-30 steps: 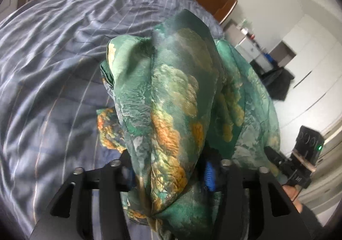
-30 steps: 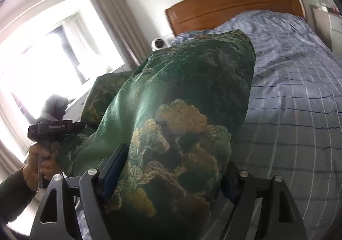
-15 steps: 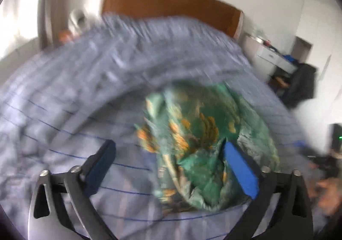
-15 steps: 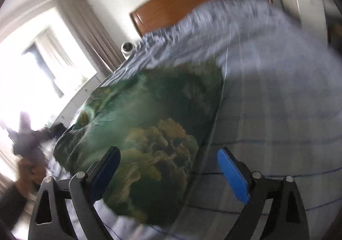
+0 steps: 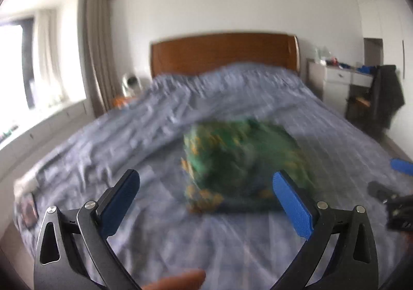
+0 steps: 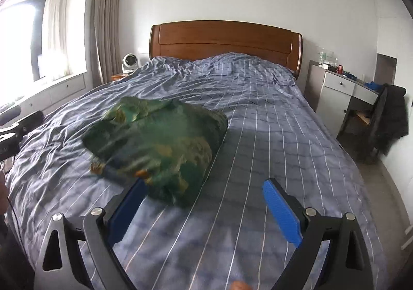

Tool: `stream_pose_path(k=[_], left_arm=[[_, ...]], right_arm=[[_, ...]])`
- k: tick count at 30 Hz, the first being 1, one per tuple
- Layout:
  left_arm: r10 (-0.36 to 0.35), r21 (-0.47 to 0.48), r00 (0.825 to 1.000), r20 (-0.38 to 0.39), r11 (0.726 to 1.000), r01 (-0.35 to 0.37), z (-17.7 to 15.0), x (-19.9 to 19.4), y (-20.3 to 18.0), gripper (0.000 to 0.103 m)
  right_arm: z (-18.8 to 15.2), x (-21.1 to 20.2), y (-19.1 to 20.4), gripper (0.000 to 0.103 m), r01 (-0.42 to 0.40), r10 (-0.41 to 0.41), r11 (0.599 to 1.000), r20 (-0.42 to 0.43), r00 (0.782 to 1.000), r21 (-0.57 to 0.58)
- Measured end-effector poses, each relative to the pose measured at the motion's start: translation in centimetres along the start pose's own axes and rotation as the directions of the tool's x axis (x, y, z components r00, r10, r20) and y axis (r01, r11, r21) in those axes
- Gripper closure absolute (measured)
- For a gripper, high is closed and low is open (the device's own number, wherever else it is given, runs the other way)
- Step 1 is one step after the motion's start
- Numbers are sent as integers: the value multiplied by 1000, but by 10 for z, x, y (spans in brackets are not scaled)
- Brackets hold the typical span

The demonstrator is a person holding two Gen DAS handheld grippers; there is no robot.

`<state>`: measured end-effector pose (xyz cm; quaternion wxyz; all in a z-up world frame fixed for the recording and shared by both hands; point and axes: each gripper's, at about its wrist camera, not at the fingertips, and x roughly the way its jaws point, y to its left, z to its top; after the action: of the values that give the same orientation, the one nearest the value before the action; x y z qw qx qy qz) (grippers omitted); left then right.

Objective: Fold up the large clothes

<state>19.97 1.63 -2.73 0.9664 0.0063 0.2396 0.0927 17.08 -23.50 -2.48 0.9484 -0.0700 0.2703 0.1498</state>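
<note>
The bed (image 6: 271, 135) carries a wrinkled blue-grey cover (image 6: 245, 88) with thin pale check lines, running from the near edge up to a brown wooden headboard (image 6: 224, 39) at the far end. A crumpled green garment (image 6: 160, 140) with orange patterning lies directly on the cover, left of centre, in a loose heap.

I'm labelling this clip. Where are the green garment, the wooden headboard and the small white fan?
green garment (image 6: 160, 140): right wrist view, middle of the bundle.
wooden headboard (image 6: 224, 39): right wrist view, centre panel.
small white fan (image 6: 129, 62): right wrist view, round face.
</note>
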Motion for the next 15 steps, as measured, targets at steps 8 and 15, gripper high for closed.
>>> stream_pose_path(k=[8, 15], left_arm=[[-40, -53, 980, -193, 998, 30, -23, -21, -12, 0], [-5, -30, 971, -238, 1000, -2, -34, -35, -16, 0]], right_arm=[[-31, -51, 22, 8, 34, -34, 999, -62, 998, -10], [-38, -67, 36, 8, 33, -33, 999, -83, 996, -2]])
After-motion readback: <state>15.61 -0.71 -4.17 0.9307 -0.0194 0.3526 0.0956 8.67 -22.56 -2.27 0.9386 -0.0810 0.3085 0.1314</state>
